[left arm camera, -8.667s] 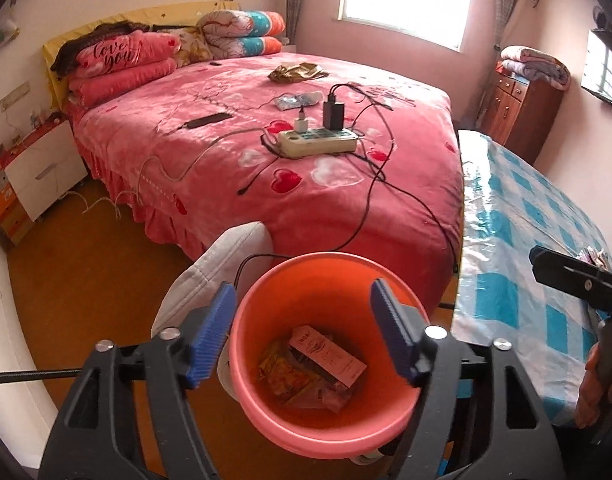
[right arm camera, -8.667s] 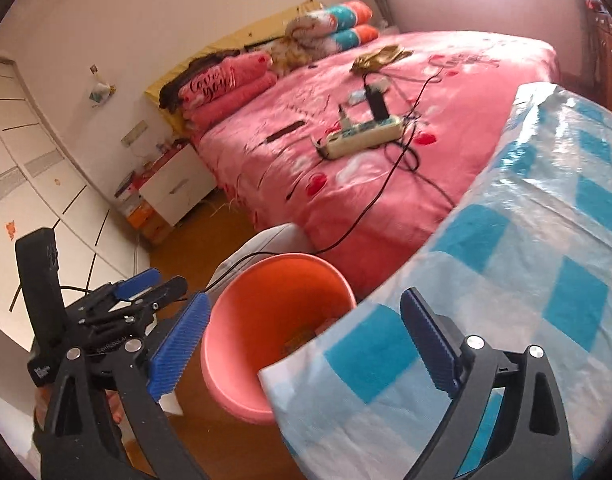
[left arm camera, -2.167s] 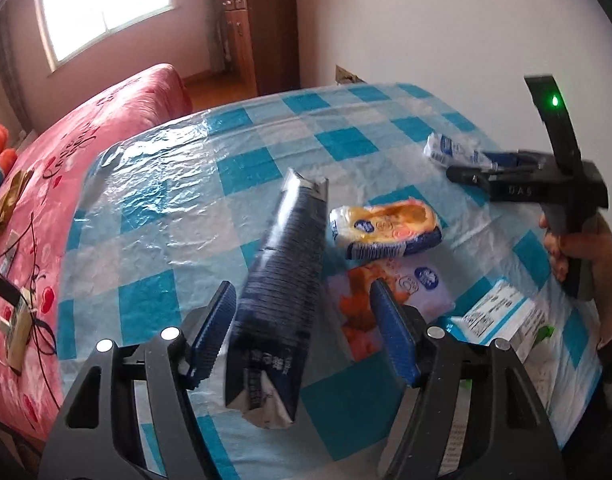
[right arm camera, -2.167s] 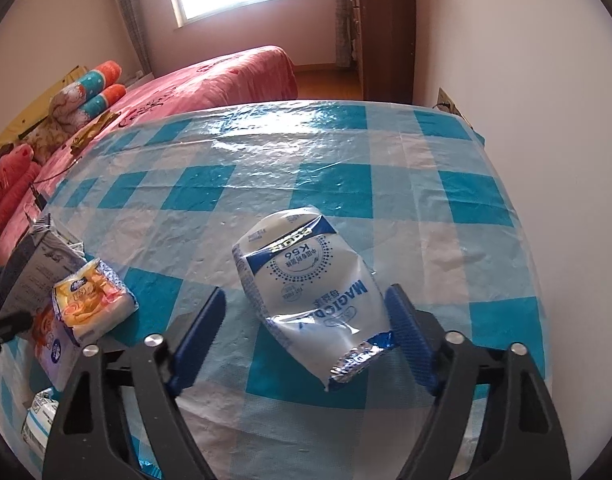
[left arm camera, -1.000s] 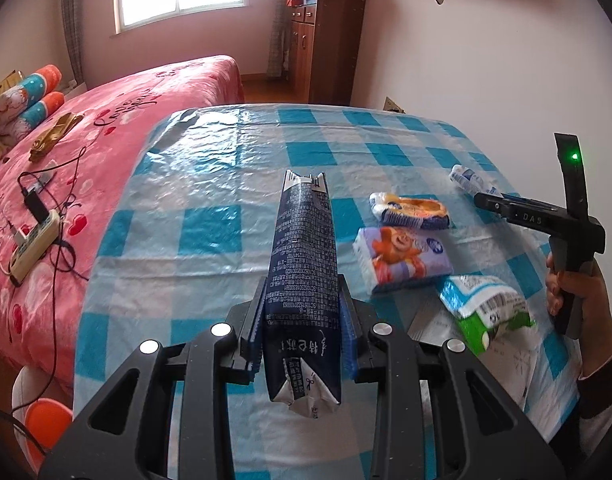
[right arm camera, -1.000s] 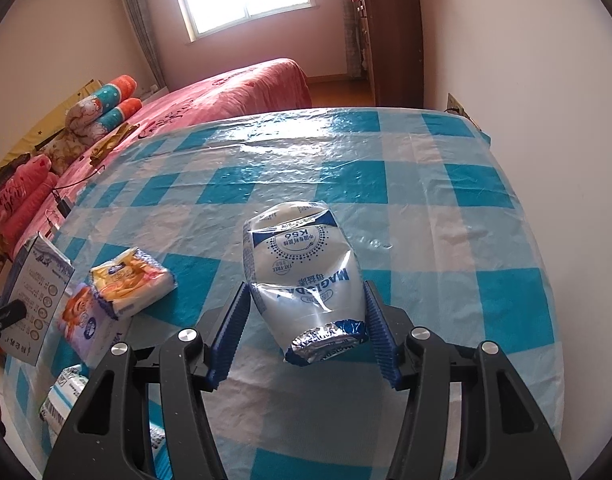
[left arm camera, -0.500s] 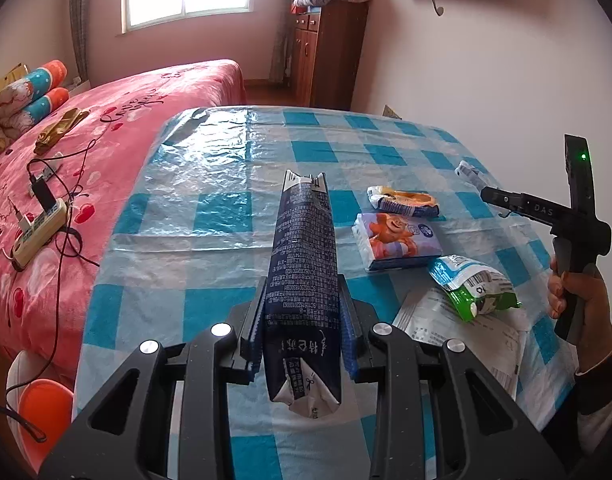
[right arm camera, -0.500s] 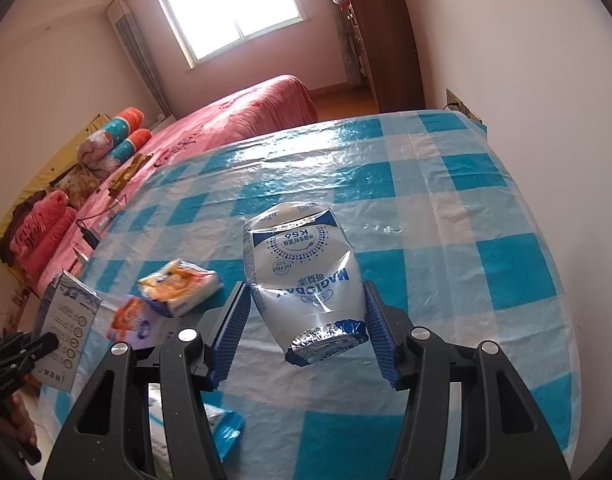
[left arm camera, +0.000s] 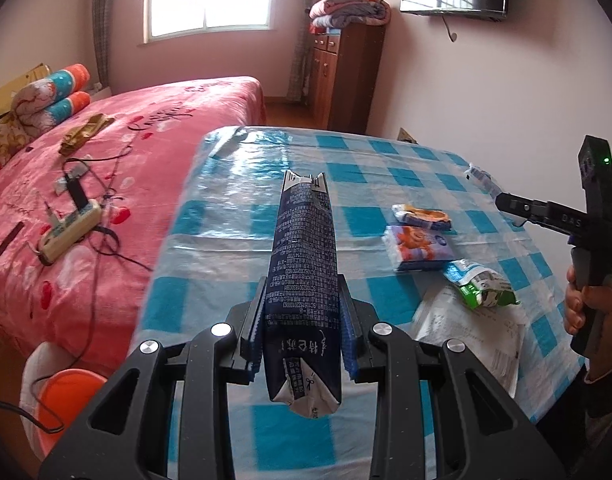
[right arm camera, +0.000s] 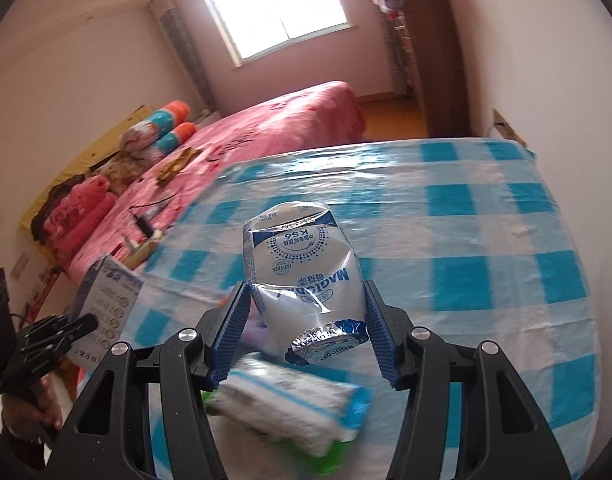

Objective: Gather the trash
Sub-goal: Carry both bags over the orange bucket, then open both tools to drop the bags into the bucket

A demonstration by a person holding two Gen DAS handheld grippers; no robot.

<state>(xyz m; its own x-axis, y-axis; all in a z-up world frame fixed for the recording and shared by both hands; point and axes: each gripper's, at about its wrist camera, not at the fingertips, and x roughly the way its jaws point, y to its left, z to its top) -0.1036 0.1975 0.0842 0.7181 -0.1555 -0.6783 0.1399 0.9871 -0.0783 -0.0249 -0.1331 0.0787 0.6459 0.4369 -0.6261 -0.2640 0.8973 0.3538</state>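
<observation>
Trash in both tools, lifted over blue-and-white checked plastic-covered table (left arm camera: pixel 241 216).
Left tool (left arm camera: pixel 301 332) clamps narrow on tall dark-blue printed carton (left arm camera: pixel 301 264), pads pressed on both its sides, carton top pointing away from camera, above the table. Right tool (right arm camera: pixel 306 332) holds crumpled white-and-blue foil pouch (right arm camera: pixel 301 276) between ribbed blue pads, medium spread, pouch clear of the table. On the table in left view: orange-yellow snack packet (left arm camera: pixel 422 216), touching it an orange cartoon tissue pack (left arm camera: pixel 420 246), green-and-white wrapper (left arm camera: pixel 480 286) lying on white printed paper sheet (left arm camera: pixel 470 328). Orange plastic bucket (left arm camera: pixel 65 396) on floor at lower left, beside pink heart-pattern bed (left arm camera: pixel 117 152) carrying white power strip (left arm camera: pixel 67 230). Blurred white-blue pack (right arm camera: pixel 289 404) under right tool. Person's hand (left arm camera: pixel 586 308) grips the right tool's handle at right edge.
</observation>
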